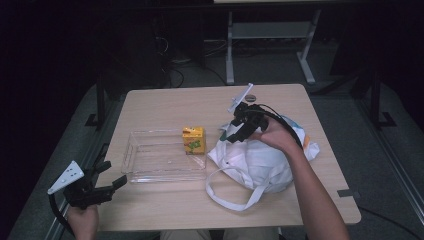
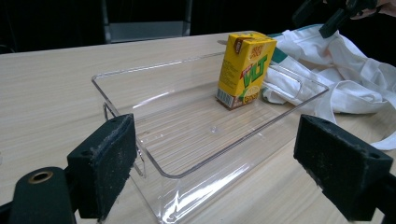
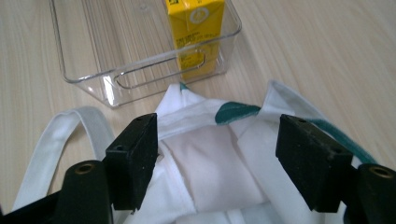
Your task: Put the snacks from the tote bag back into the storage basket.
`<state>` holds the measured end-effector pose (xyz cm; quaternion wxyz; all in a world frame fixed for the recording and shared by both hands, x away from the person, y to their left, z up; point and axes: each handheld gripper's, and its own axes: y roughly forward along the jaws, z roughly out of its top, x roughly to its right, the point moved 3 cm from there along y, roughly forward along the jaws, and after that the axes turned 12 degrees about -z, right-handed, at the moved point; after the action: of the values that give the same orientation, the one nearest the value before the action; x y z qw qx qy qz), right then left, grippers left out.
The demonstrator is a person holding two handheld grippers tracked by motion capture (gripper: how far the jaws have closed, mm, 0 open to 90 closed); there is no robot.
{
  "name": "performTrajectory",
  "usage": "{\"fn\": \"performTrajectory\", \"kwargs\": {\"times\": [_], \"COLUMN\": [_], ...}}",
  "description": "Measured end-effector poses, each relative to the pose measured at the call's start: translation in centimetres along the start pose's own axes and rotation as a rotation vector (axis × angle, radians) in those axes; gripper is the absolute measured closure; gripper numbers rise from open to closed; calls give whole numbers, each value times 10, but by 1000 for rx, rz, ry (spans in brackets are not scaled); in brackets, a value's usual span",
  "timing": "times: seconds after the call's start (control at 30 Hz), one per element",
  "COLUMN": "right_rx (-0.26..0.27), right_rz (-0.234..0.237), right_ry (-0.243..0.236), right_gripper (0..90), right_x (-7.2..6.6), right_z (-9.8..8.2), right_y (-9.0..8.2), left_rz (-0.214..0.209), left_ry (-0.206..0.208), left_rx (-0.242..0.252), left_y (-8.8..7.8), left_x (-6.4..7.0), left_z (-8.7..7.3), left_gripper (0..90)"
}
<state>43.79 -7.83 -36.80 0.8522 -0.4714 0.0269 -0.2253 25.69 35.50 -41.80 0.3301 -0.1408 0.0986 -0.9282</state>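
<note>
- The white cloth tote bag with green trim (image 1: 260, 159) lies slumped on the right half of the light wooden table (image 1: 165, 102), just beside the tray's right end; 1 long handle loops toward the table's near edge.
- The right gripper (image 1: 235, 129) hovers over the bag's mouth, and in the right gripper view its jaws stand wide apart with nothing between them, the bag's folded opening (image 3: 210, 154) directly below.
- To do this step well, I judge the jaws should come down on a single layer of the rim, not the whole bunched fold, so the mouth can be lifted open rather than dragged.
- The clear rectangular plastic tray (image 1: 131, 150) sits at the table's middle, touching the cloth at its right end.
- The small yellow drink carton (image 1: 194, 139) stands upright in the tray's right far corner; its face reads "VLT" (image 2: 252, 65) in green letters, with a barcode on the side. Smaller print is too fine to read.
- The left gripper (image 1: 111, 176) hangs off the table's near left corner, jaws spread wide, holding nothing, pointed at the tray.
</note>
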Motion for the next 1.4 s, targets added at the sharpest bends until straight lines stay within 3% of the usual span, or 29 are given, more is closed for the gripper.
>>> {"fn": "performTrajectory", "kwargs": {"times": [0.8, 1.4], "right_rx": [17, 26], "right_rz": [-20, -36], "right_ry": [57, 128], "right_gripper": [293, 292], "right_x": [0, -1], "right_z": [-39, -74], "right_y": [-14, -27], "left_rz": [-2, 1], "left_ry": [10, 4], "left_rx": [-9, -11], "left_y": [1, 2], "left_x": [1, 1], "left_z": [0, 0], "left_gripper": [127, 127]}}
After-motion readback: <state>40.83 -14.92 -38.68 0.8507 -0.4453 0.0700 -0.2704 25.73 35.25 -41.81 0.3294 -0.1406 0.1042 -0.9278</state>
